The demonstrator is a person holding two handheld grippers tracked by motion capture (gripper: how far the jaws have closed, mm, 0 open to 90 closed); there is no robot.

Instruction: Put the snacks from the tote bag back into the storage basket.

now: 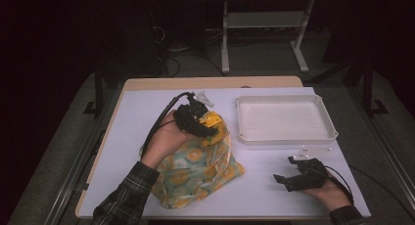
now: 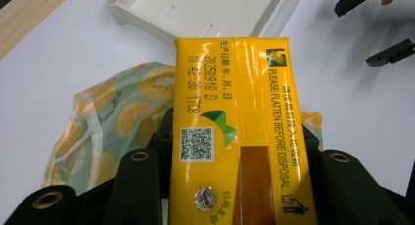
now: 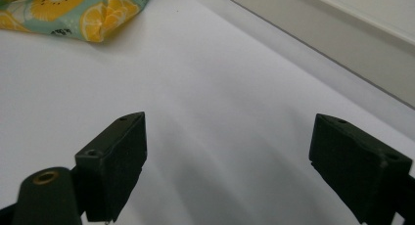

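Left gripper has a yellow carton clamped between its jaws, holding it just above the mouth of the fruit-print bag that lies crumpled on the white table. Right gripper rests on the table near the front edge, jaws spread wide with nothing between them. Behind it sits a white tray.
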